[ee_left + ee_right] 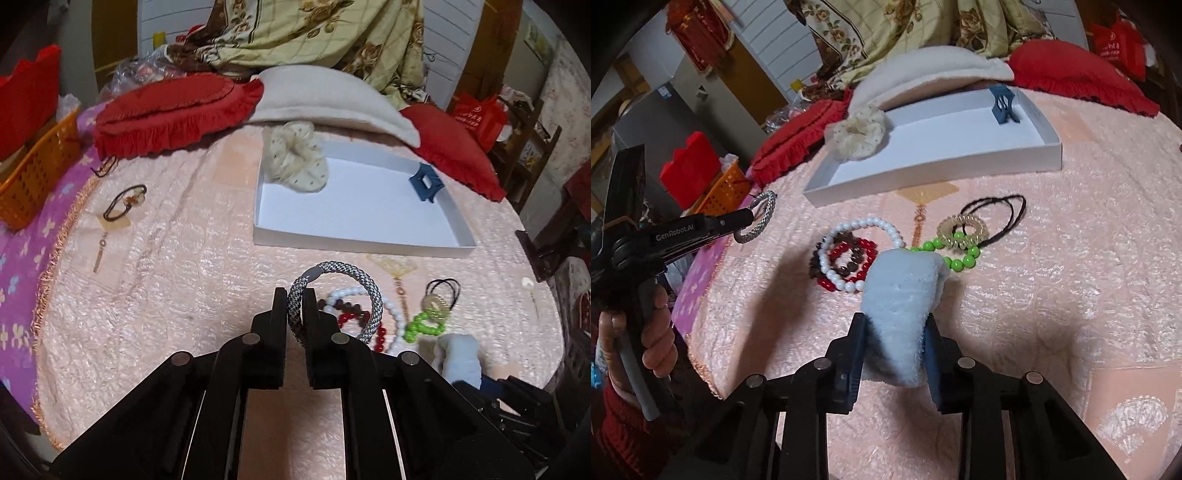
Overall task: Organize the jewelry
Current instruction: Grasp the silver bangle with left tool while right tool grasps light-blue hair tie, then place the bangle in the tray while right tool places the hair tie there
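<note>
My left gripper is shut on a grey-and-white braided bracelet, held up above the pink bedspread; the same bracelet shows at the left of the right wrist view. A pale blue fluffy hair band sits between the fingers of my right gripper, both pads pressing its sides. Just beyond it lie a white bead bracelet, a red bead bracelet, green beads, a gold spiral tie and a black elastic. The white tray holds a cream scrunchie and a blue hair claw.
A black hair tie on a card and a gold earring lie at the left of the bedspread. Red pillows and a cream pillow lie behind the tray. An orange basket stands at the far left. A person's hand grips the left tool.
</note>
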Motion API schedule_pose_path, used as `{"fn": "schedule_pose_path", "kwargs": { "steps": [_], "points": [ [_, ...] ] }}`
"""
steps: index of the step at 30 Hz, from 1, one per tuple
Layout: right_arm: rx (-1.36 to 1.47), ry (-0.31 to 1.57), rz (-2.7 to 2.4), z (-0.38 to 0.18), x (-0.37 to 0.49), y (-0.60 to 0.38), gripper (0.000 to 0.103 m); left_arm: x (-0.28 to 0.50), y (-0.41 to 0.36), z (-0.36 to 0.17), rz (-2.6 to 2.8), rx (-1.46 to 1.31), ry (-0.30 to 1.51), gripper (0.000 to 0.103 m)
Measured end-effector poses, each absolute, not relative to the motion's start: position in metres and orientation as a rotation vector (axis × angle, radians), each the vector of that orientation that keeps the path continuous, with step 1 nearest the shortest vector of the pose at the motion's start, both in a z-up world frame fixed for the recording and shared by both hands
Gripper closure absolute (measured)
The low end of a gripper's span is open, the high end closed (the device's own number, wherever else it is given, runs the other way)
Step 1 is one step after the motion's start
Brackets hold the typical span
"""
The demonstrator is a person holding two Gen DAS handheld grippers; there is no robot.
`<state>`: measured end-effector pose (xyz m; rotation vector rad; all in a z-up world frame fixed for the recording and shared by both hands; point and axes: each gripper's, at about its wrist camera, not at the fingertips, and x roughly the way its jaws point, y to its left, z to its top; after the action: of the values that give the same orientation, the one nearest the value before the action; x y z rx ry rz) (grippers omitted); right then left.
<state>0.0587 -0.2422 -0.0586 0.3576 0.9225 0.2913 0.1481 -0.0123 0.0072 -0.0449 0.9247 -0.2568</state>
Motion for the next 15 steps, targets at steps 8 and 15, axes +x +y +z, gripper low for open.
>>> {"fn": "schedule_pose_path", "kwargs": {
  "steps": [8, 15],
  "points": [
    [0.403, 0.862, 0.265, -0.029, 0.074, -0.275, 0.075, 0.152, -0.026, 0.027, -0.278, -0.009, 0.898, 0.096],
    [0.399, 0.803, 0.224, 0.001, 0.118, -0.307, 0.075, 0.191, -0.055, 0.035, -0.302, 0.017, 0.914, 0.096]
  ]
}}
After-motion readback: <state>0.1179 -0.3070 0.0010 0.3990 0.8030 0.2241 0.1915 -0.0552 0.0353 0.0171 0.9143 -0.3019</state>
